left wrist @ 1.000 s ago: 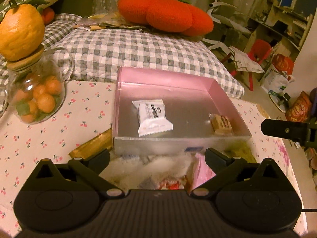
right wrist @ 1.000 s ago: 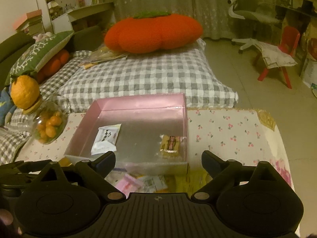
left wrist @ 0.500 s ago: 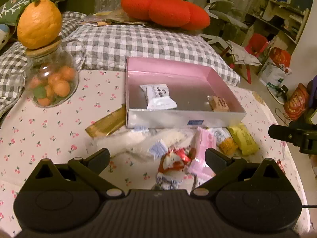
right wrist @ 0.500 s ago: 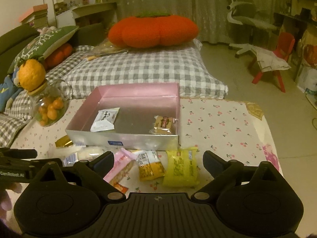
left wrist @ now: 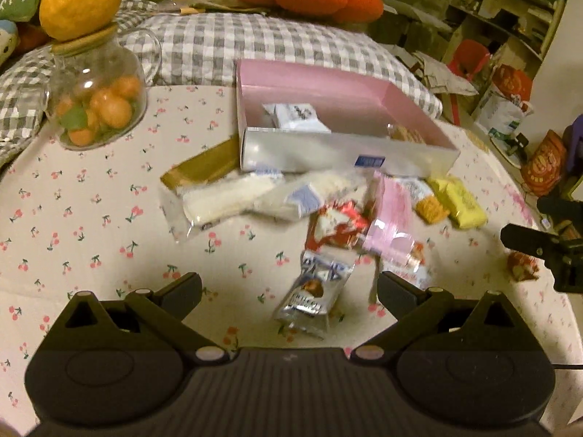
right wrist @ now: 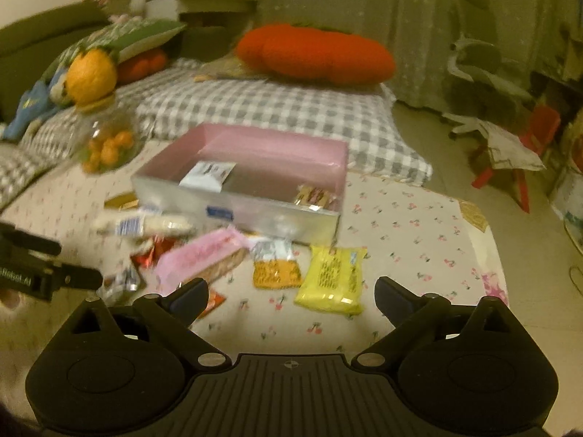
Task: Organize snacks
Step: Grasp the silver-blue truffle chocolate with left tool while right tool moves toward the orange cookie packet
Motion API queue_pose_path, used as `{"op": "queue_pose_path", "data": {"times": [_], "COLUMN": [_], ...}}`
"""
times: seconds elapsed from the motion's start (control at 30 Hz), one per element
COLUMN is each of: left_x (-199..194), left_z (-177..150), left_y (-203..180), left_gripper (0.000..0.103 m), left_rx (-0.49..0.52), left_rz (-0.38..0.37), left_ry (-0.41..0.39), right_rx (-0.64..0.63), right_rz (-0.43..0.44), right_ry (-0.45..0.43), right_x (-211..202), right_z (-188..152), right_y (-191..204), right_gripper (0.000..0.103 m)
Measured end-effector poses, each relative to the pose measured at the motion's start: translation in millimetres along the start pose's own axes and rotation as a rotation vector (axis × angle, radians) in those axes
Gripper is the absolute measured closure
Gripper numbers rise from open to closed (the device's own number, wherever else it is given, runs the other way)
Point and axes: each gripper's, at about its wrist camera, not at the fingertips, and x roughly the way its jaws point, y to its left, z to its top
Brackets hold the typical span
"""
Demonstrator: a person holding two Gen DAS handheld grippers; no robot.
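Left wrist view: your left gripper (left wrist: pixel 289 287) hangs spread over a silver packet (left wrist: pixel 312 296); your right gripper (right wrist: pixel 291 293), also spread, faces the yellow packet (right wrist: pixel 333 278) before the pink box (right wrist: pixel 255 215).

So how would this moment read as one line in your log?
left hand-held gripper: open, empty | right hand-held gripper: open, empty | pink box: two snacks inside | loose packets beside box

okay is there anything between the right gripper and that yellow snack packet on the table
Nothing visible. The right hand-held gripper is open and empty, and the yellow packet lies flat on the cloth just ahead between its fingers. The orange packet lies close beside it on the left, apart from it.
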Motion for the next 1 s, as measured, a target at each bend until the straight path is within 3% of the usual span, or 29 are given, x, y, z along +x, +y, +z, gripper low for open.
{"op": "queue_pose_path", "data": {"times": [0.2,0.33,0.5,0.6,0.77,1.0], "left_x": [13.5,24.0,24.7,24.3,22.9,13.5], "left_z": [-9.0,-12.5,-11.7,-10.6,-9.2,-9.5], "left_y": [-0.6,-0.6,-1.8,-2.9,-4.7,9.4], "left_gripper": [0.004,0.023,0.034,0.046,0.077,0.078], "left_rx": [0.059,0.069,0.097,0.108,0.119,0.020], "left_rz": [0.011,-0.004,-0.023,-0.052,-0.072,-0.032], "left_ry": [-0.006,0.007,-0.015,-0.009,0.019,0.068], "right_rx": [-0.047,-0.074,-0.067,-0.052,-0.048,-0.008], "right_rz": [0.061,0.075,0.086,0.093,0.097,0.102], "right_ry": [0.062,0.085,0.100,0.111,0.116,0.112], "right_x": [14.2,19.5,26.1,31.9,41.6,54.2], "right_z": [-14.1,-17.8,-18.0,-17.3,-14.7,-15.0], "right_y": [17.8,28.9,33.6,36.2,45.4,59.2], "right_gripper": [0.004,0.004,0.004,0.004,0.004,0.004]}}
